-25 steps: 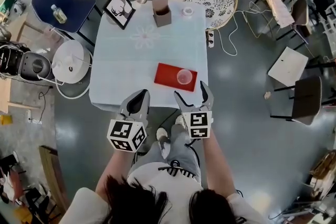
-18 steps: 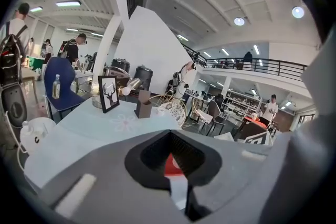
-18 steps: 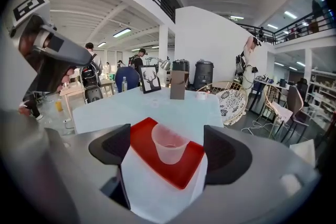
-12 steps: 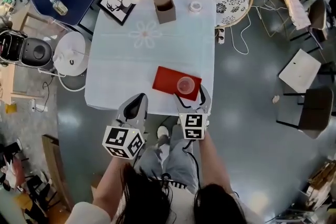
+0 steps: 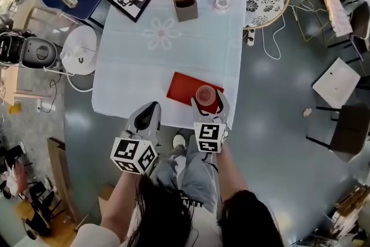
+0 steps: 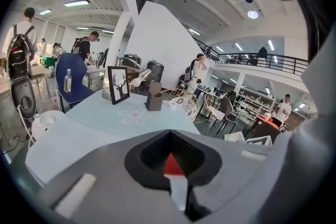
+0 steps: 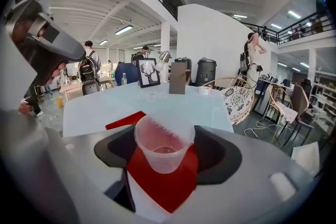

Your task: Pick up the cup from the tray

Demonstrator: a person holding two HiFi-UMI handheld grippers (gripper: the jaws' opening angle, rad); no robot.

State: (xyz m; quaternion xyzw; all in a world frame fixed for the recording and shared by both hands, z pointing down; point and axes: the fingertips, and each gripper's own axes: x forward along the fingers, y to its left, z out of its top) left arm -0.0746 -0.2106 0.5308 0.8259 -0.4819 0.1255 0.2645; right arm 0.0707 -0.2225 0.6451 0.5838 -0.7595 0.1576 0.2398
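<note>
We've lowered our right gripper [image 5: 208, 101] astride the clear plastic cup [image 7: 164, 149] on the flat red tray [image 5: 181, 88], its spread jaws just closing, so the grip looks nearly ready; the left gripper [image 5: 147, 117] has its jaws pressed together.

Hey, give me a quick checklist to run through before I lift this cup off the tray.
1. Cup stands between the right gripper jaws, which have just been closing: ok.
2. Pads pressing firmly on the cup: cannot tell.
3. Cup upright on the red tray: ok.
4. Cup looks empty, nothing to spill: ok.
5. Left gripper shut, beside the tray and not touching it: ok.
</note>
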